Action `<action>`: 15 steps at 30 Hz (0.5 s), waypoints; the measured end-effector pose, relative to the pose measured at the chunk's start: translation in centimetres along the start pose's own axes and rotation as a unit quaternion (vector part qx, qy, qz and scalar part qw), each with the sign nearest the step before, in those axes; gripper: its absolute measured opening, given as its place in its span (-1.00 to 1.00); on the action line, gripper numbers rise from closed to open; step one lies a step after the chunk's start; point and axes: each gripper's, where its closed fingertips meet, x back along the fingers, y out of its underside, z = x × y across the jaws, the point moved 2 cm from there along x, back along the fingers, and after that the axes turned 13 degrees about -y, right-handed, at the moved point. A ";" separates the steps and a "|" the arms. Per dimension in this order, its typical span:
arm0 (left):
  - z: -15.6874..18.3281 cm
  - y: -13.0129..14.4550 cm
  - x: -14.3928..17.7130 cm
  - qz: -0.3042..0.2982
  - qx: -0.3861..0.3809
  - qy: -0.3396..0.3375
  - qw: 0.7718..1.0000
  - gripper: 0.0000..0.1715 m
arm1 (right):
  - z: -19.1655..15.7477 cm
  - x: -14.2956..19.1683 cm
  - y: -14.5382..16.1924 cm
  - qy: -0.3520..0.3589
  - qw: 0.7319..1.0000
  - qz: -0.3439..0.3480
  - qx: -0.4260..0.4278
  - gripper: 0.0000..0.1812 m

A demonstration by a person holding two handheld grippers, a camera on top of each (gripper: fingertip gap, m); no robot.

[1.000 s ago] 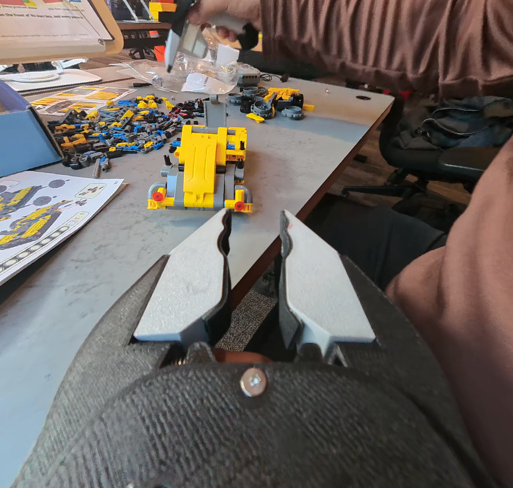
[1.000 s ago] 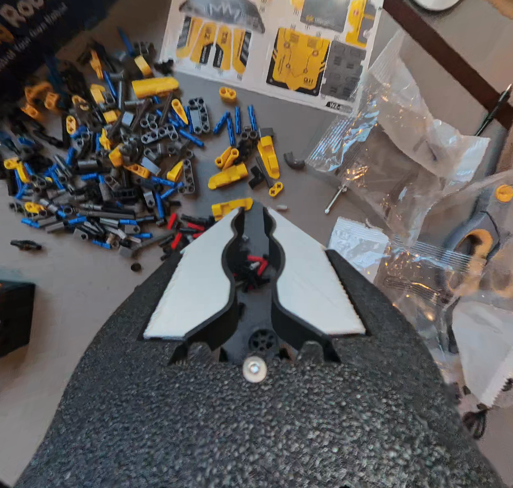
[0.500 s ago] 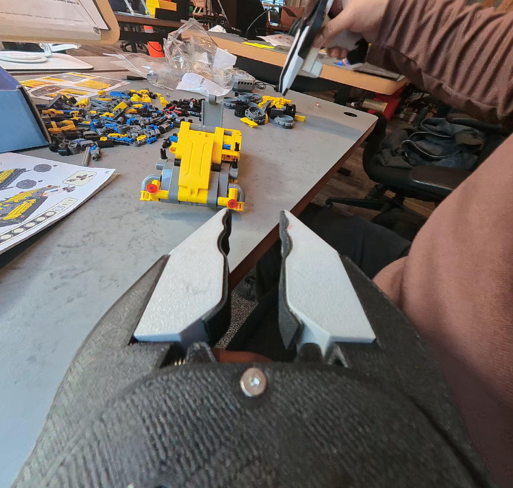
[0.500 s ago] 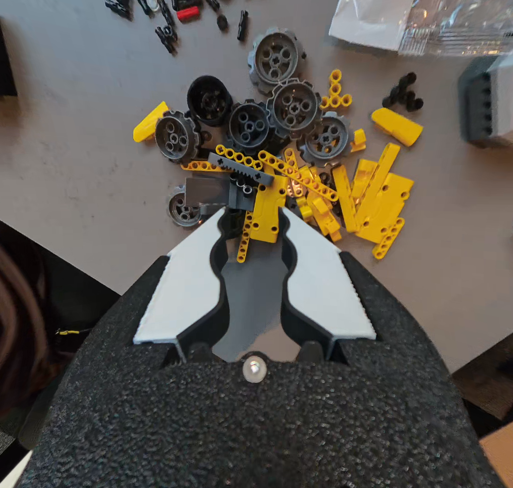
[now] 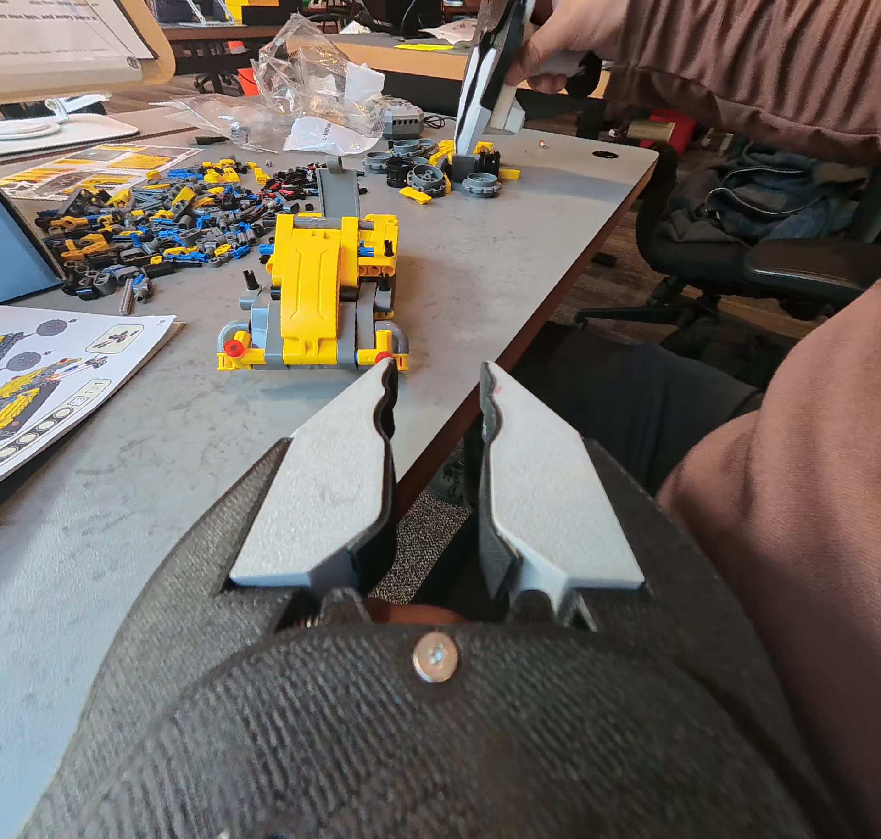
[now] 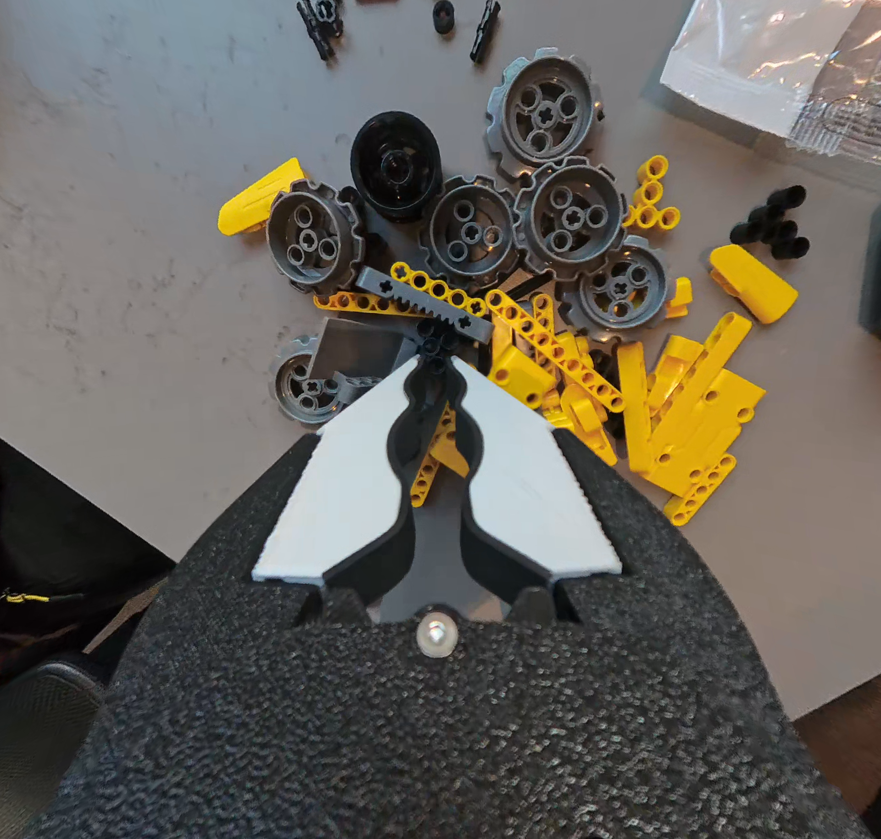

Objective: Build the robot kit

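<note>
— Left?
— Left gripper parted wide, empty, hovering over table edge, just beside yellow model.
— Right?
— Right gripper pinched onto black connector, among wheels, open tabletop leftward.

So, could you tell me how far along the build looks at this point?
Done: a yellow-and-grey vehicle body stands assembled, without wheels. In hand: the right gripper pinches a small black connector in the wheel pile; the left gripper is open, empty. Left: grey wheels and loose parts lie unattached.
</note>
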 end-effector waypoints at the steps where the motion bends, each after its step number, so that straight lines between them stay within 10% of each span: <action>1: 0.0 0.0 0.0 0.001 0.001 0.000 1.000 -0.63 | -0.1 0.2 -0.2 0.005 1.000 0.007 0.007 -0.96; 15: -0.3 -0.5 0.6 0.010 0.013 0.002 1.000 -0.63 | -7.4 3.8 -5.2 0.060 0.977 0.112 0.172 -0.96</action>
